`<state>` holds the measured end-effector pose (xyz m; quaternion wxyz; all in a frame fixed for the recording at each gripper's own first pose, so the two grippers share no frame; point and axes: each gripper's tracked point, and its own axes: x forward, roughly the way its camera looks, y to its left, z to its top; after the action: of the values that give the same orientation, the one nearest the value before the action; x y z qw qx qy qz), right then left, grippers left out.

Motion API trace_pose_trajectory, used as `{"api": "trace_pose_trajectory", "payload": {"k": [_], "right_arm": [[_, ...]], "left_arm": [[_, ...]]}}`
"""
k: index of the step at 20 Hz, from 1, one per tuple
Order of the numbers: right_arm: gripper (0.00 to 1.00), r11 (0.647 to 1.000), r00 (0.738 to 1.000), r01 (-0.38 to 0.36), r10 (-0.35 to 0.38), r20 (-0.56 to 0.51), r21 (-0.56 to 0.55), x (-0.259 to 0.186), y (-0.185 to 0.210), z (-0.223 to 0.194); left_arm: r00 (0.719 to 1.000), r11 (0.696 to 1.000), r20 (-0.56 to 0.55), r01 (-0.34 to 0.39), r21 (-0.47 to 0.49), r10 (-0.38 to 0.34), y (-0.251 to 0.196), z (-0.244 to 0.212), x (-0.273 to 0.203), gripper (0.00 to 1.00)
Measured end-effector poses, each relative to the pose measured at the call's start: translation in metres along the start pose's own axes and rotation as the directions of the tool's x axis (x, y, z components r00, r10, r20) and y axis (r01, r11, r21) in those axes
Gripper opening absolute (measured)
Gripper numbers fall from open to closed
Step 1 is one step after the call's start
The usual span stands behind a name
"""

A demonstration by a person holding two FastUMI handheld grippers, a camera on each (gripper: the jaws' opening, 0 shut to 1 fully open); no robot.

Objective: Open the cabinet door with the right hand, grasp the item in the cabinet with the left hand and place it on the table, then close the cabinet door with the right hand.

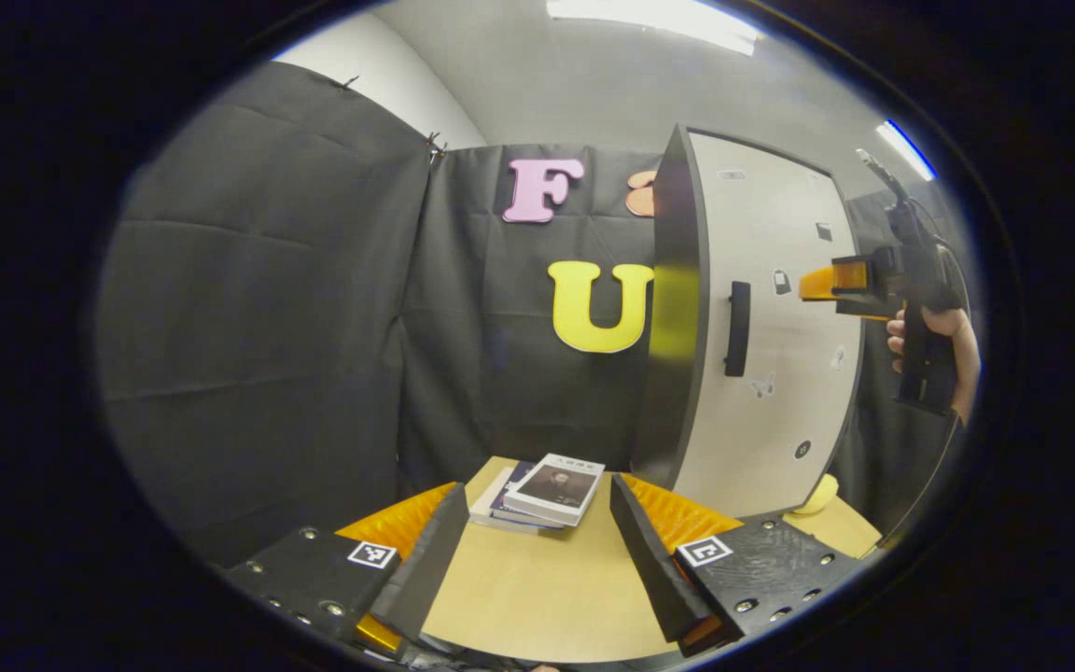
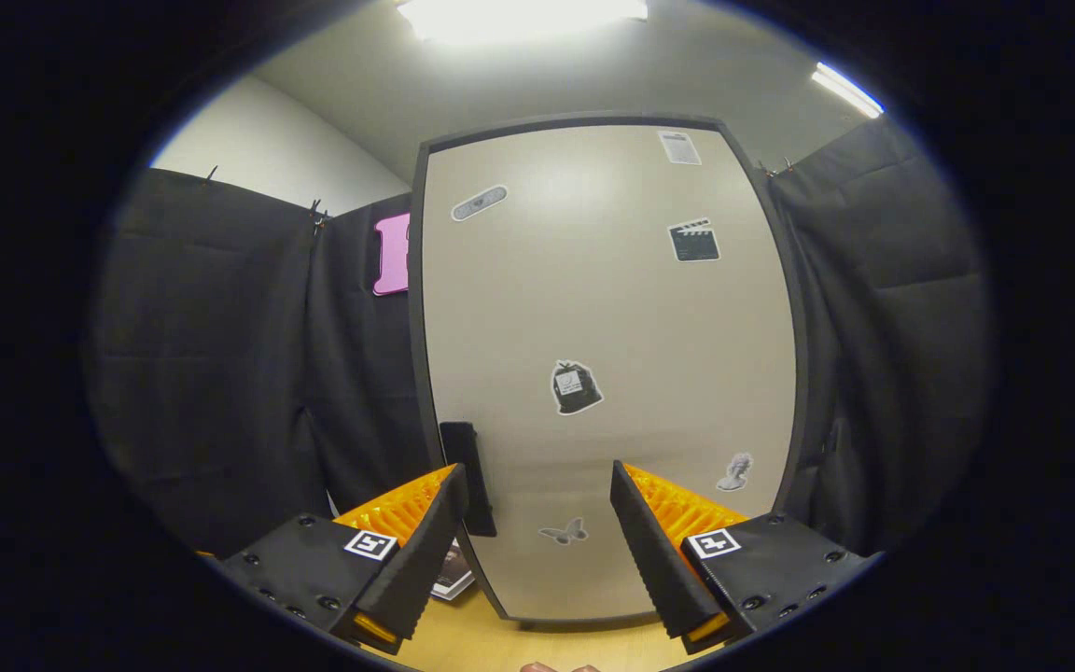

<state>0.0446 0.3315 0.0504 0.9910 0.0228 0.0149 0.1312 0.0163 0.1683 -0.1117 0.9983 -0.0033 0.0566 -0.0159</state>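
the right gripper (image 2: pixel 537 523) has its jaws wide apart and empty, with the door (image 2: pixel 607 373) straight ahead and its handle (image 2: pixel 467 476) beside the left jaw. to finish well, push the door flat and square. books (image 1: pixel 542 490) lie on the table (image 1: pixel 537 597) ahead of the left gripper (image 1: pixel 533 551), whose jaws are spread and empty.

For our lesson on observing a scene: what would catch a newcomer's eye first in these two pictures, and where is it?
The tall beige cabinet door with a dark frame dominates the right gripper view, dotted with small stickers, its black vertical handle at its left edge beside the open right gripper. In the left gripper view, a small stack of books lies on the light wooden table, ahead of the open left gripper.
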Motion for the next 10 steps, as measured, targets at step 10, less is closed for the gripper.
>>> {"api": "trace_pose_trajectory", "payload": {"k": [10], "right_arm": [[0.97,0.997,1.000,0.002,-0.003,-0.026,-0.072,0.065,0.046,-0.038]], "left_arm": [[0.999,0.999,-0.043,-0.013,-0.052,0.011,0.030,-0.025,0.004,0.93]]}}
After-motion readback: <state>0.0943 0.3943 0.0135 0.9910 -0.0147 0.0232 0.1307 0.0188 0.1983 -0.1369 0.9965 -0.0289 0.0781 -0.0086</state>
